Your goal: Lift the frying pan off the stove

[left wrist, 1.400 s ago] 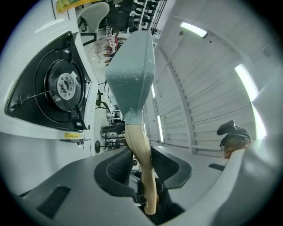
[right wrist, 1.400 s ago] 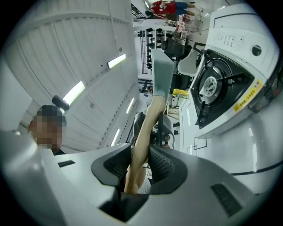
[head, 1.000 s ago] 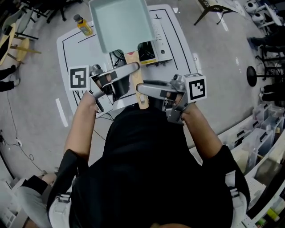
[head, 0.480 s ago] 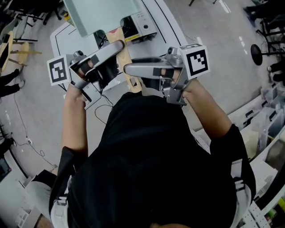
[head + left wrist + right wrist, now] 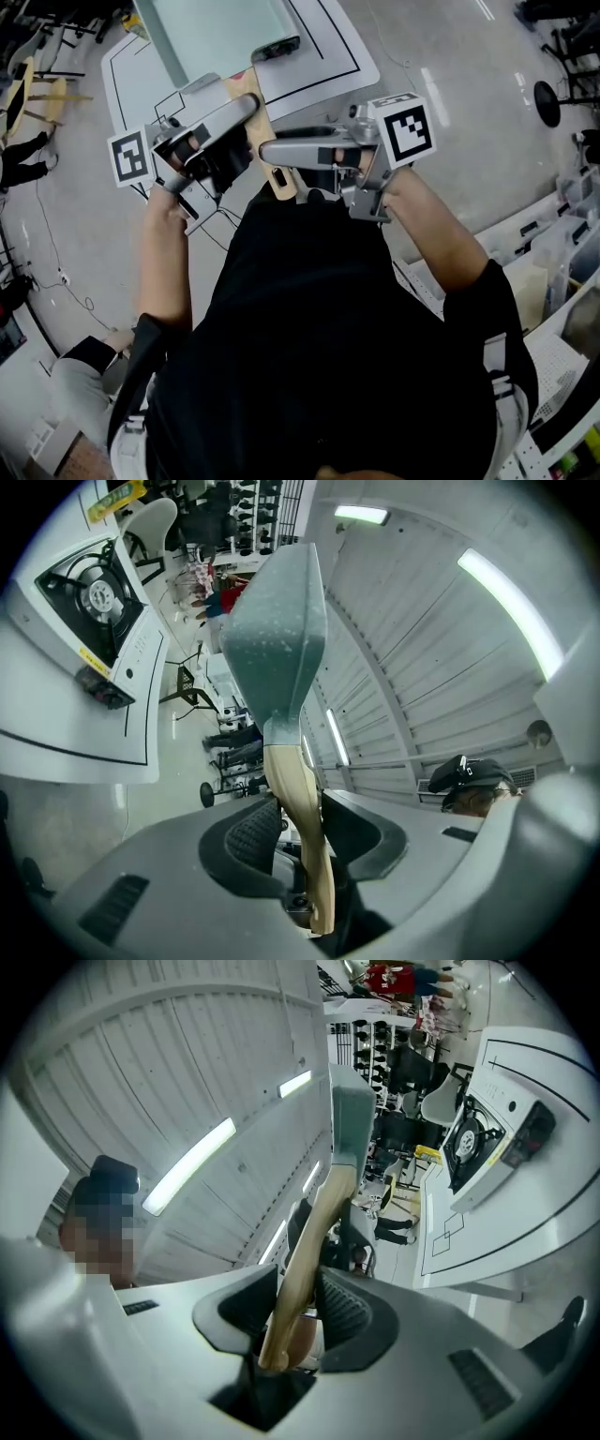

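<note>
The frying pan (image 5: 216, 33) is a pale teal rectangular pan with a wooden handle (image 5: 270, 155), held up in the air off the stove (image 5: 277, 47). My left gripper (image 5: 248, 105) is shut on the handle from the left, and my right gripper (image 5: 270, 150) clamps it from the right. In the left gripper view the handle (image 5: 300, 827) runs between the pads up to the pan (image 5: 277, 621), with the stove (image 5: 94, 592) far below. In the right gripper view the handle (image 5: 305, 1251) is pinched too, though these jaws are easing open slightly.
The white stove with its black burner (image 5: 483, 1147) sits on a white table top (image 5: 323, 56) marked with black lines. Chairs and racks (image 5: 220, 499) stand on the grey floor around the table. Storage bins (image 5: 562, 253) are at the right.
The pan and both grippers have moved up and to the left in the head view. The stove's front edge now shows beyond the pan, which no longer covers it.
</note>
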A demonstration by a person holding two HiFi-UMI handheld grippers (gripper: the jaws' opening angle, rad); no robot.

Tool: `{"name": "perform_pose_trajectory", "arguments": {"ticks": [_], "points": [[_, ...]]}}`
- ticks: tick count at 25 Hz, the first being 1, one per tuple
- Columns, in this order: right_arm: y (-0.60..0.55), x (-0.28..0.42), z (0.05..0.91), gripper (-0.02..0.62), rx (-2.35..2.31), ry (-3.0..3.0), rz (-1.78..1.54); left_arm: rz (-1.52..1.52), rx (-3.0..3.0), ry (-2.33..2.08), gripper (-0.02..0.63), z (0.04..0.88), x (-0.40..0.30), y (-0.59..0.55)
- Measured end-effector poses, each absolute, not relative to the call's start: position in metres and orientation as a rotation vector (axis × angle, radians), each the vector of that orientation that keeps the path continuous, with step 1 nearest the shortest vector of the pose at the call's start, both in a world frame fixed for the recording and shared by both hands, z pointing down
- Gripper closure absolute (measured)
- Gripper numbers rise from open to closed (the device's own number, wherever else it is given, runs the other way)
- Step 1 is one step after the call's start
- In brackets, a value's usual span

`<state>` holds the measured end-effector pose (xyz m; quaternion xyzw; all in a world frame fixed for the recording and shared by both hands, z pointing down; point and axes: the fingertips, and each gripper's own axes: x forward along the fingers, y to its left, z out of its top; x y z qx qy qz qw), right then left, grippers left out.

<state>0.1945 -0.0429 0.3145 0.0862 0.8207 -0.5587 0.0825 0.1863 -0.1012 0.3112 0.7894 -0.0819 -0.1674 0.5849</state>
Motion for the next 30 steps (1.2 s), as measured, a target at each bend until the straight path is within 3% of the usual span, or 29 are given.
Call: {"name": "perform_pose_trajectory", "arguments": {"ticks": [11, 22, 30], "points": [[0.005, 0.222, 0.333, 0.446, 0.342, 2.403, -1.705, -0.41, 1.788, -0.246, 0.457, 0.334, 0.212, -0.051], [0.016, 0.147, 0.353, 0.445, 0.321, 2.423, -1.763, -0.368, 1.772, -0.245, 0.453, 0.358, 0.139, -0.04], [0.018, 0.135, 0.357, 0.443, 0.279, 2.407, -1.778, -0.363, 1.748, -0.227, 0.453, 0.367, 0.13, -0.036]]}}
